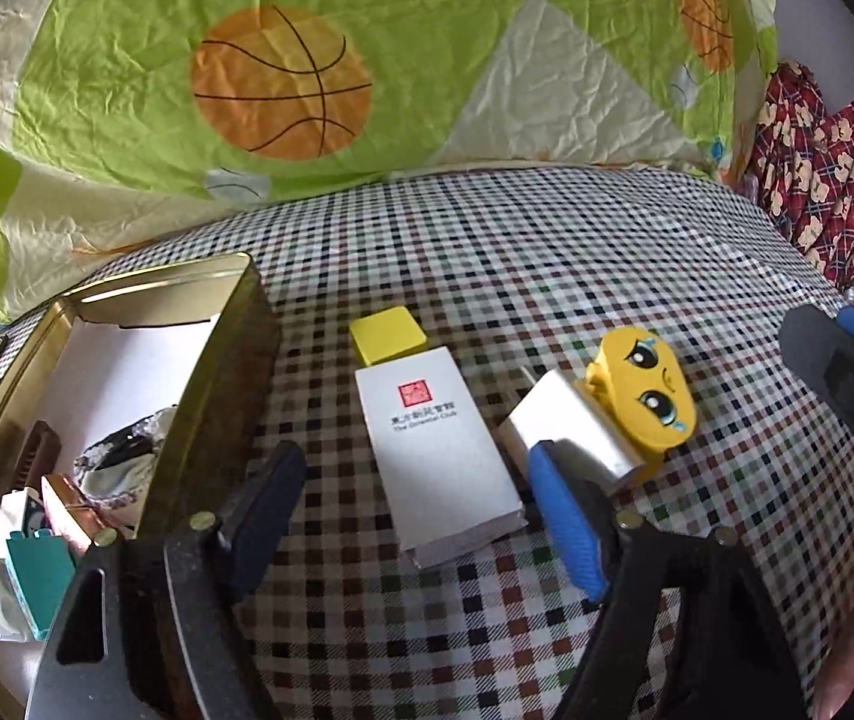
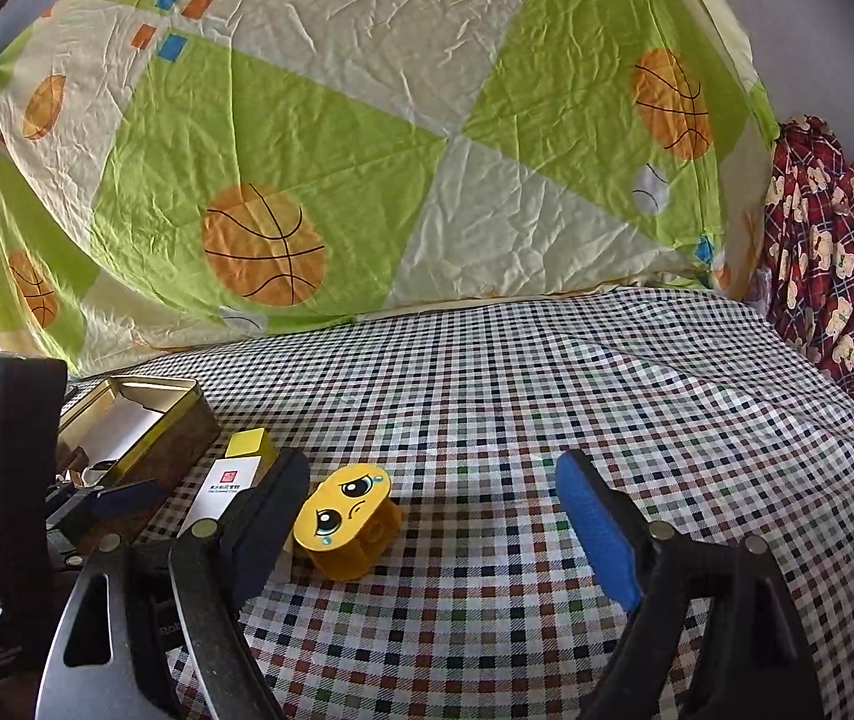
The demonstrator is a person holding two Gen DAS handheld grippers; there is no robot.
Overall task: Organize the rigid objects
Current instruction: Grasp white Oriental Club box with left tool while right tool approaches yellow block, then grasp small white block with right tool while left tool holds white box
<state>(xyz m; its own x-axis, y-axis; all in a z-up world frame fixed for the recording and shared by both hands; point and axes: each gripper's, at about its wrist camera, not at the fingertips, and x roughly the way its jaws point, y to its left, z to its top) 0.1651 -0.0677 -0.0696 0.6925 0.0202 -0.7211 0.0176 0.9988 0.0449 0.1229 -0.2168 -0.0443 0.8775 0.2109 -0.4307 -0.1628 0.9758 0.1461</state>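
On the checked cloth lie a white box with a red seal [image 1: 440, 450], a yellow block [image 1: 387, 333] behind it, a silver box [image 1: 571, 432] and a yellow crying-face toy [image 1: 652, 393] against the silver box. My left gripper [image 1: 420, 516] is open, its fingers either side of the white box's near end. My right gripper [image 2: 433, 516] is open and empty; the face toy [image 2: 345, 516] sits just inside its left finger. The white box [image 2: 222, 483] and yellow block [image 2: 249, 443] show further left. The right gripper shows at the right edge of the left wrist view [image 1: 841, 372].
An open gold tin [image 1: 126, 396] with several small items stands at the left, also in the right wrist view [image 2: 144, 420]. A green basketball-print quilt [image 2: 366, 150] rises behind. Red patterned fabric [image 2: 835, 252] lies at the far right.
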